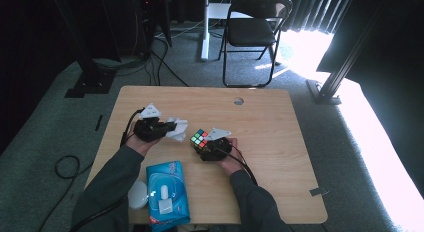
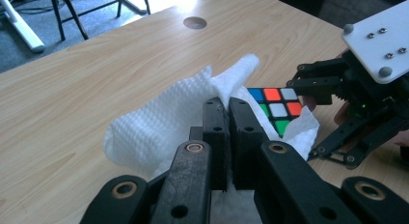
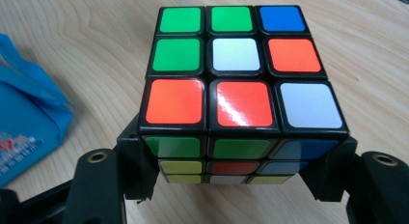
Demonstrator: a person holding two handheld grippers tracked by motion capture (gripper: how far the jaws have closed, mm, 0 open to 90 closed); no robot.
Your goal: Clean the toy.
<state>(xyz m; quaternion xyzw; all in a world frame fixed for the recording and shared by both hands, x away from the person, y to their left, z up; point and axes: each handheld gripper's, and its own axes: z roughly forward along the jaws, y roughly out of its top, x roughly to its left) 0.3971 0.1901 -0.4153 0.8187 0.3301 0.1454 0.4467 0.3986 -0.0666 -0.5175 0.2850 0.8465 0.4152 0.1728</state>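
Note:
My left gripper point(image 2: 224, 105) is shut on a crumpled white paper tissue point(image 2: 159, 127), which drapes over the table in front of its jaws. In the high view the left gripper point(image 1: 167, 127) sits left of centre with the tissue point(image 1: 178, 129) at its tip. My right gripper point(image 3: 236, 161) is shut on a scrambled puzzle cube point(image 3: 238, 89), its jaws pressing the cube's two lower sides. The cube point(image 1: 199, 138) is held just above the table, right beside the tissue, with the right gripper point(image 1: 205, 147) behind it. From the left gripper view the cube point(image 2: 277, 108) shows past the tissue.
A blue pack of wet wipes point(image 1: 166, 192) lies near the table's front edge, with a white round object point(image 1: 137, 194) to its left. The wooden table point(image 1: 280, 142) has a cable hole point(image 1: 238, 101) at the back. A folding chair point(image 1: 252, 32) stands beyond.

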